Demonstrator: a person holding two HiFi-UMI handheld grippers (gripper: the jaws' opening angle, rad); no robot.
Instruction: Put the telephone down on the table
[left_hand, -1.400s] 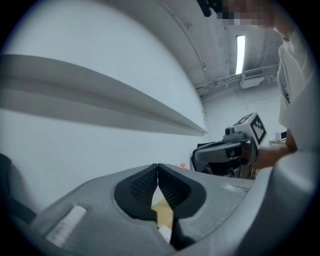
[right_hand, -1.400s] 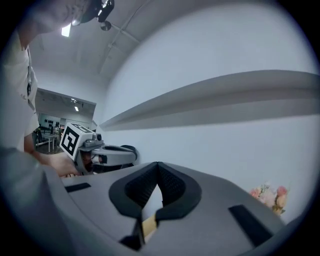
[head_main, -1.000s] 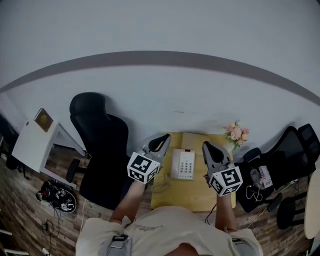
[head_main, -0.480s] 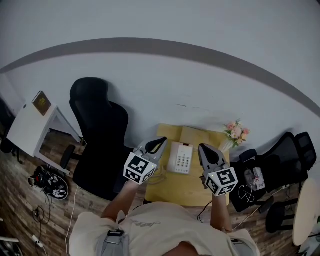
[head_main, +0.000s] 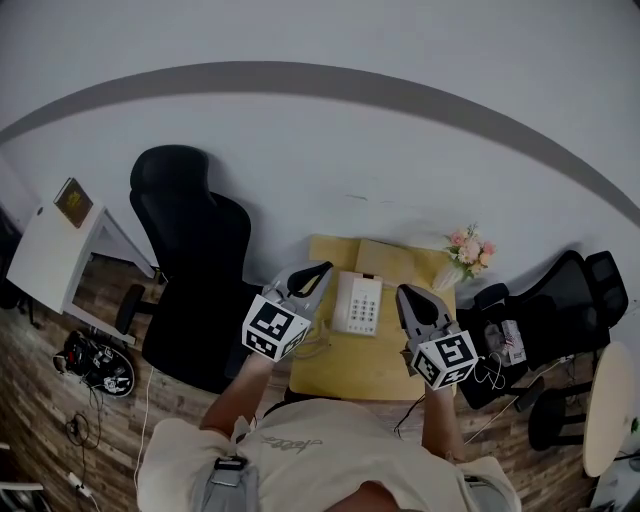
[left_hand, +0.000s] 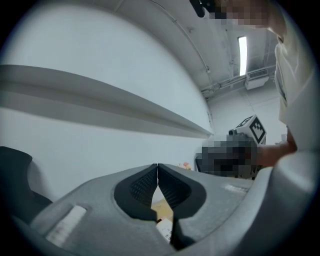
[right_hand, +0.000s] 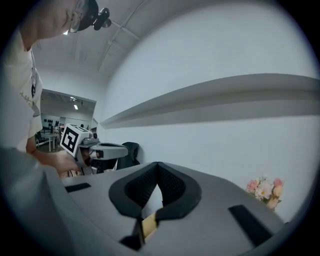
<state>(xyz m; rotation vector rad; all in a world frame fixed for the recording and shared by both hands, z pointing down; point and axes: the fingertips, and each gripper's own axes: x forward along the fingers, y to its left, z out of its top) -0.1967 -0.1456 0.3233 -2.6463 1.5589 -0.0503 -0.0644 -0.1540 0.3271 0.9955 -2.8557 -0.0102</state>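
Head view: telephone (head_main: 357, 303) lies flat on the yellow surface (head_main: 372, 362), centre frame, keypad face up. It sits between the two tools and touches neither.

Left hand-held gripper (head_main: 320, 269): jaws pressed together, nothing between the pads. It is held roughly level, with its tip just beside the telephone's upper-left corner.

Right hand-held gripper (head_main: 404, 294): jaws likewise closed on nothing, with its tip just to the right of the telephone.

Why so, as a judgement: the telephone is fully borne by the surface and both tools flank it with empty jaws. This reads as the set-down already made, or a grasp not yet begun. I cannot tell which.

Orientation: the telephone's long axis runs bottom-to-top in the frame, leaning slightly right. Its far end points at the white wall and its keypad end faces the person. The handset side is too small to make out.

Flowers (head_main: 468, 249) stand at the surface's upper-right corner, well apart from the telephone. A black chair (head_main: 190, 250) stands to the left.
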